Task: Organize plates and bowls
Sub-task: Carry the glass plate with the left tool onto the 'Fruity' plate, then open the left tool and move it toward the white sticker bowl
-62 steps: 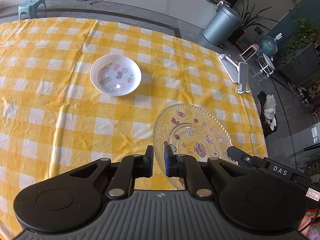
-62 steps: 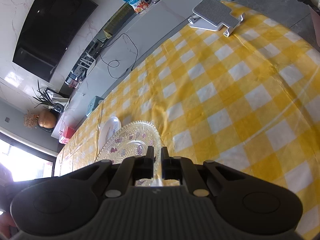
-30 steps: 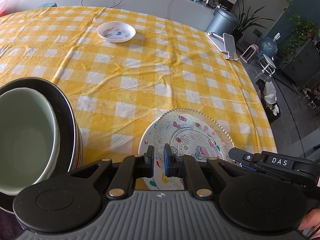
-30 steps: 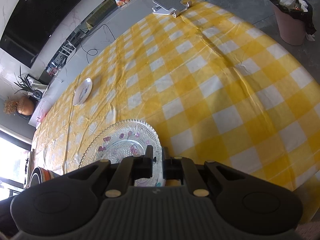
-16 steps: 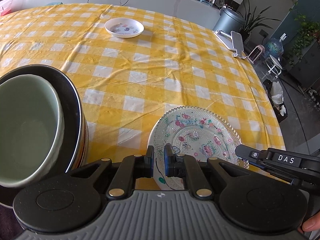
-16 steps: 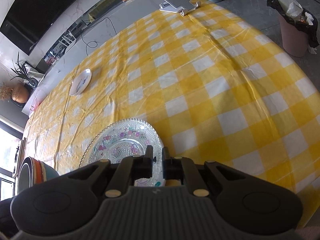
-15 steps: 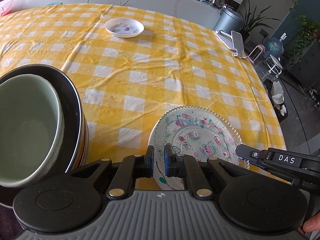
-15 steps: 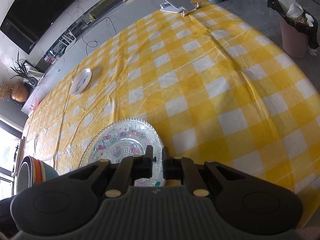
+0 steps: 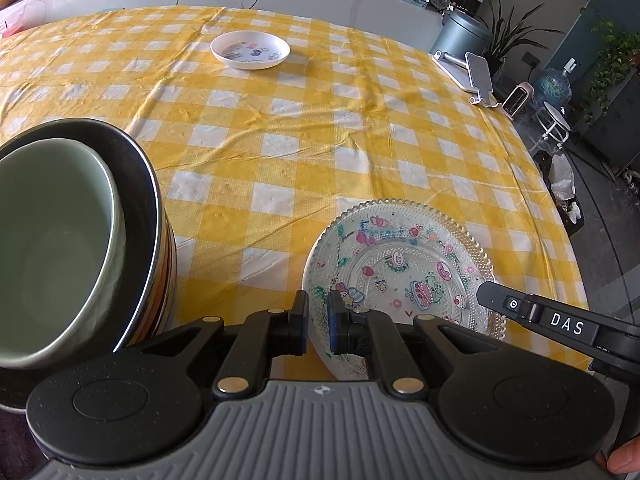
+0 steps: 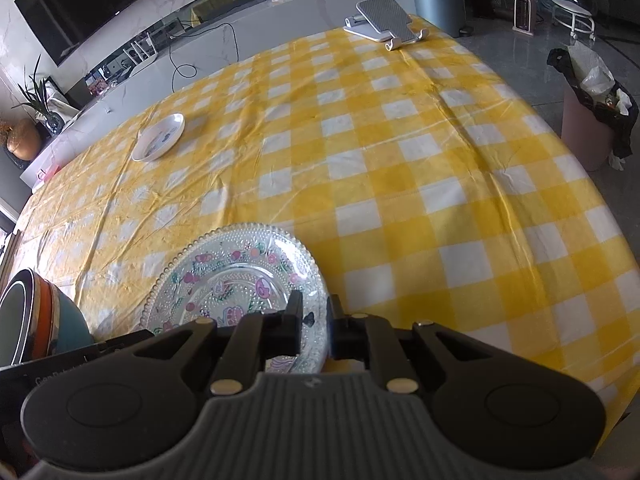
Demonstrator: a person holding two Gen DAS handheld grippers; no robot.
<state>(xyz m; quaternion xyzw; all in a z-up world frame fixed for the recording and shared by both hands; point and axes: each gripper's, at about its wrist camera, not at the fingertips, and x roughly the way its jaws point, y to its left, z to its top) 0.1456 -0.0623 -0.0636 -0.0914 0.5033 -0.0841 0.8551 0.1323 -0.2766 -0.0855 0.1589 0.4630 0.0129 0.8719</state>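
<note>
A glass plate (image 9: 404, 268) with a beaded rim and cartoon prints is seen low over a white printed plate (image 9: 320, 320) near the front edge of a surface covered by a yellow checked cloth (image 9: 280, 140). Two seconds ago the glass plate was carried farther out over the cloth, with only the small white dish behind it; since then it has been brought back to the near edge, and the white plate has come into sight beneath it. In the last half second little has shifted. It is judged that the glass plate is being stacked, and that release is the step remaining; whether it fully rests on the white plate cannot be told.

The right gripper (image 10: 312, 322) is nearly closed, its fingers pinching the glass plate's near rim. The left gripper (image 9: 318, 320) is also nearly closed, with the rim of the plates passing between its fingers; a firm grasp cannot be confirmed.

Only the left view shows the pale green bowl (image 9: 52, 248) nested inside a dark bowl (image 9: 140, 184). The right view instead shows that stack's orange and teal sides (image 10: 52, 320). A small white dish (image 9: 250, 50) lies well apart, at the far side.
</note>
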